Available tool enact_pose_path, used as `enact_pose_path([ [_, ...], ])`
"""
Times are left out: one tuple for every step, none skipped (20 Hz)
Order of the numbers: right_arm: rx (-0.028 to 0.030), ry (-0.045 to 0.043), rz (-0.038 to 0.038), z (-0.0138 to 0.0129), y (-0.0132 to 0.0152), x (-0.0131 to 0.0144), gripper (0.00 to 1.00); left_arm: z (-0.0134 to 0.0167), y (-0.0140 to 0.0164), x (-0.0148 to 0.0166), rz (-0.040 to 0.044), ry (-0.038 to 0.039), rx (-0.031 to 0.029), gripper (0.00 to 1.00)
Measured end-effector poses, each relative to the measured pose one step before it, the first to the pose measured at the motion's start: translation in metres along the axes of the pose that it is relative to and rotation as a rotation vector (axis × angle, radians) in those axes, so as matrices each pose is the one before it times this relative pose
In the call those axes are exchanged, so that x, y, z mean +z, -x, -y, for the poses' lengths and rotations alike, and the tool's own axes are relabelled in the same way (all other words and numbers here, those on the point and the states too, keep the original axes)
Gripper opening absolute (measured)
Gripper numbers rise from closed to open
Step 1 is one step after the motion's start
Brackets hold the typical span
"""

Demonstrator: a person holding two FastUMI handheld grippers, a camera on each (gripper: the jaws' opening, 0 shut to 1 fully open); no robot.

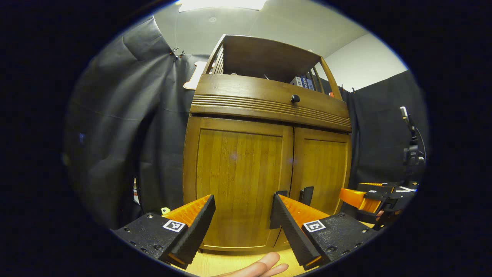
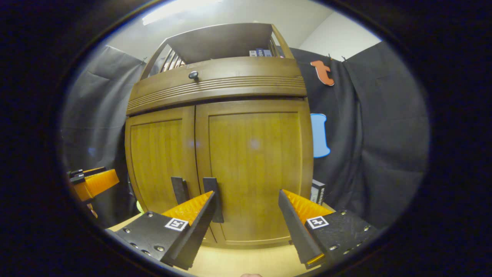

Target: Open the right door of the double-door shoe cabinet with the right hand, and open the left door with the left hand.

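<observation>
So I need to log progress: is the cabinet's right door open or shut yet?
Shut. The right door sits flush with the left door, only a thin seam between them, and the right gripper is open in front, touching nothing.

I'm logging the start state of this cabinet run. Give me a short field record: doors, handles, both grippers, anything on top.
cabinet: wooden shoe cabinet on a light wooden surface
left door: closed
right door: closed
handles: two dark vertical handles, left handle, right handle, either side of the centre seam
drawer knob: dark, round, above the doors
left gripper: jaws open, facing the left door, holding nothing
right gripper: jaws open, facing the right door, holding nothing
top shelf: some boxes, details unclear
</observation>
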State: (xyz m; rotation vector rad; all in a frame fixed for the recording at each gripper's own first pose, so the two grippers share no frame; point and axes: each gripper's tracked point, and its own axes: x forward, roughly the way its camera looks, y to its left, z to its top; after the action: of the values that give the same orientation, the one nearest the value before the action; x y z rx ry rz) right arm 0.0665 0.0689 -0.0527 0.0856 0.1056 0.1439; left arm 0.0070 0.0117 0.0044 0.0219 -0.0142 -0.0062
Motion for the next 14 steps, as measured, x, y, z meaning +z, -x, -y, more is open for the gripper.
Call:
enact_pose_path([
  [0.01519,-0.00503,-0.00822,-0.00707,-0.00872,-0.00278,0.94,-0.00176,-0.00145,0.00005,-0.00163,-0.00621,0.00183,0.92],
  [0.00967,0.00143,-0.00856,-0.00586,-0.00811,-0.00169,0.94,-0.00138,-0.00104,-0.00066,-0.00193,-0.00921,0.00550,0.92],
  [0.00194,0.00871,-0.01130,-0.00300,-0.00980,-0.00187,0.94,-0.00277,-0.00094,-0.00065,-0.00138,-0.01108,0.00936,0.92],
  [0.00112,0.00825,-0.00892,-0.00320,-0.00854,-0.00241,0.95,-0.00234,-0.00158,-0.00187,-0.00557,-0.00166,0.00410,0.92],
  [-0.00230,0.00446,-0.00824,-0.00372,-0.00882,-0.00297,0.96,0.00026,-0.00100,-0.00041,-0.00014,0.00123,-0.00264,0.92],
  [-0.00305,0.00008,-0.00697,-0.00222,-0.00779,-0.00339,0.96,-0.00008,-0.00041,0.00094,0.00096,-0.00185,-0.00127,0.92],
  [0.00492,0.00028,-0.00563,-0.00519,-0.00783,-0.00359,0.96,-0.00127,-0.00070,0.00006,0.00132,-0.00060,-0.00046,0.92],
  [0.00325,-0.00860,-0.00272,-0.00430,-0.00465,-0.00149,0.96,-0.00210,-0.00050,-0.00147,-0.00116,-0.00063,0.00142,0.92],
  [0.01903,-0.02264,0.00310,-0.00709,-0.00320,-0.00048,0.94,-0.00145,-0.00053,-0.00009,-0.00220,-0.00193,0.00030,0.92],
  [0.02621,-0.01853,0.00042,-0.00917,-0.00382,-0.00057,0.94,-0.00105,-0.00089,0.00035,-0.00007,-0.00160,0.00099,0.92],
  [0.00978,0.00041,-0.00221,-0.00561,-0.00529,-0.00214,0.94,-0.00158,-0.00101,0.00025,0.00072,-0.00078,0.00359,0.92],
  [0.00288,0.01535,-0.00190,-0.00449,-0.00456,-0.00175,0.94,-0.00119,-0.00016,-0.00148,-0.00442,-0.00070,0.00379,0.92],
  [-0.00172,0.01118,0.00003,-0.00369,-0.00520,-0.00094,0.94,-0.00131,-0.00060,-0.00161,-0.00902,0.00348,0.00075,0.92],
  [0.00709,0.00177,-0.00452,-0.00393,-0.00195,-0.00317,0.98,0.00035,-0.00122,-0.00204,-0.00803,0.00329,0.00106,0.92],
])
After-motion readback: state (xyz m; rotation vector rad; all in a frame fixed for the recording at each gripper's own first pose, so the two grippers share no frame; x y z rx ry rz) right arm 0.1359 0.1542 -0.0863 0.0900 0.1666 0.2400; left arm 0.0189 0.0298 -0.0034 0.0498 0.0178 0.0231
